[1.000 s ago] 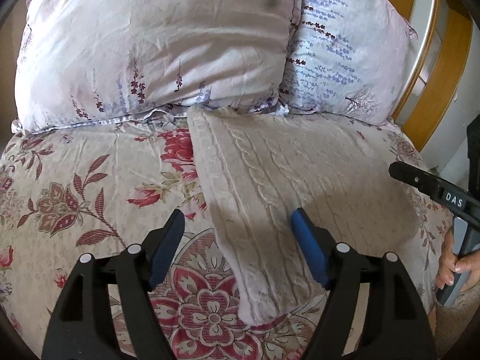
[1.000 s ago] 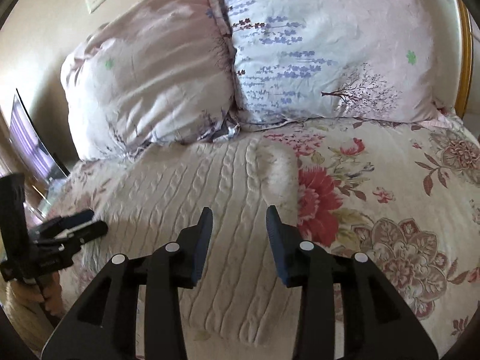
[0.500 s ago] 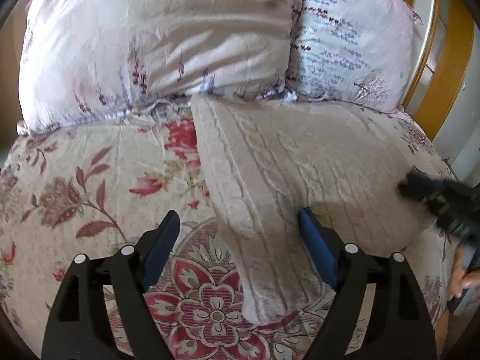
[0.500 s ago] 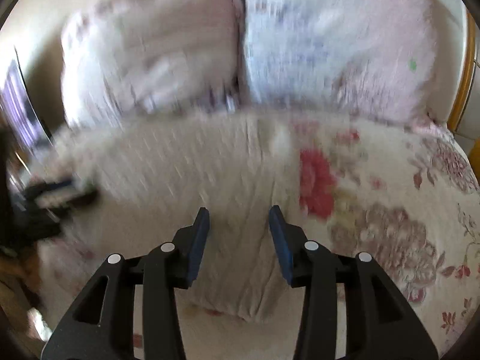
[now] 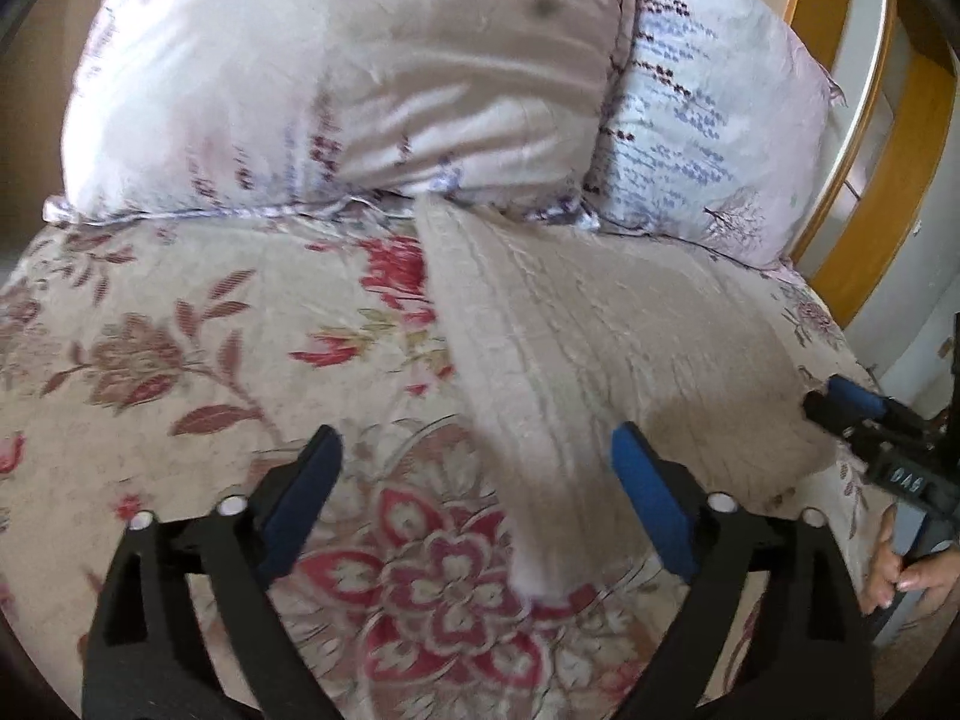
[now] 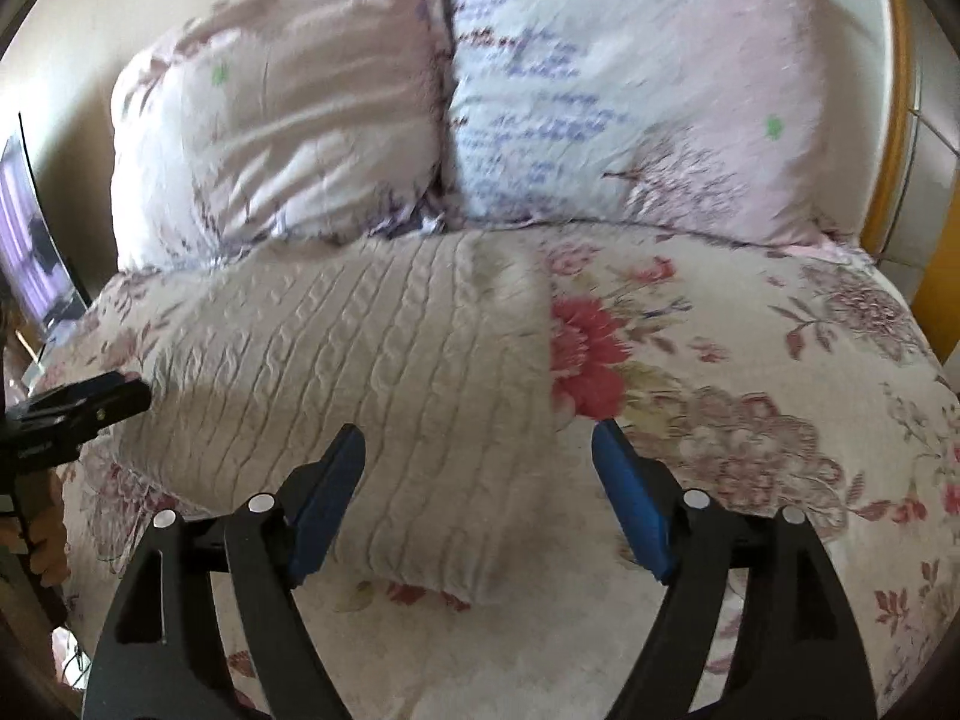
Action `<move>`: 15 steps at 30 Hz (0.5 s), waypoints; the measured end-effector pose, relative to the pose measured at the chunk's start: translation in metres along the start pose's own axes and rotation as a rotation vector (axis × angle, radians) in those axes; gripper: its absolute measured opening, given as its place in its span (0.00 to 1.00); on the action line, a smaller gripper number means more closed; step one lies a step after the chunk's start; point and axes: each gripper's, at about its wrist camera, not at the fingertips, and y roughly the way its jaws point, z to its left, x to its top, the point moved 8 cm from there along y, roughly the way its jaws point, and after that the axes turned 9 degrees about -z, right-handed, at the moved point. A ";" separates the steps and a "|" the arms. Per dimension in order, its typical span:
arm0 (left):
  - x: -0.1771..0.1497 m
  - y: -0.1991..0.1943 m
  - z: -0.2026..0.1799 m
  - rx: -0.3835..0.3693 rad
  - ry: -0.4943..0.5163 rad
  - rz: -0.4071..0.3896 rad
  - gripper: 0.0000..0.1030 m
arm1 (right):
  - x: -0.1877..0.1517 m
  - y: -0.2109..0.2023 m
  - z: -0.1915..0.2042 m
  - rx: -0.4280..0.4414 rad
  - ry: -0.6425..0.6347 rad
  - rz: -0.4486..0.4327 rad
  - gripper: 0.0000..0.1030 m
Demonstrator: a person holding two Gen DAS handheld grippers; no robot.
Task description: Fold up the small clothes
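Both our claws spread wide above the folded sweater.

Our left claw [image 5: 474,468] gapes empty over the near end of the cream cable-knit sweater [image 5: 576,348]; our right claw [image 6: 480,474] gapes empty over that sweater's near corner. The sweater lies flat on the floral bedspread [image 6: 750,360], its far edge touching two pale printed pillows [image 6: 630,96].

A floral-covered bed [image 5: 150,360] carries a folded cable-knit sweater [image 5: 576,348] and two pillows [image 5: 336,78].
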 end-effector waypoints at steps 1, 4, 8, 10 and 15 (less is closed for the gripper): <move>-0.001 -0.006 0.005 0.036 0.000 -0.015 0.98 | 0.000 -0.003 -0.002 0.000 0.012 -0.005 0.83; -0.006 -0.020 0.011 0.072 0.001 -0.045 0.98 | -0.001 -0.011 -0.010 -0.011 0.053 -0.015 0.91; -0.015 -0.031 0.014 0.104 0.009 -0.032 0.98 | -0.003 -0.025 -0.017 -0.050 0.064 -0.058 0.99; -0.023 -0.032 0.010 0.115 0.027 0.001 0.98 | -0.004 -0.032 -0.016 -0.064 0.051 -0.078 0.99; -0.045 -0.031 -0.006 0.107 0.044 0.070 0.98 | -0.020 -0.031 0.000 -0.043 0.014 -0.002 0.99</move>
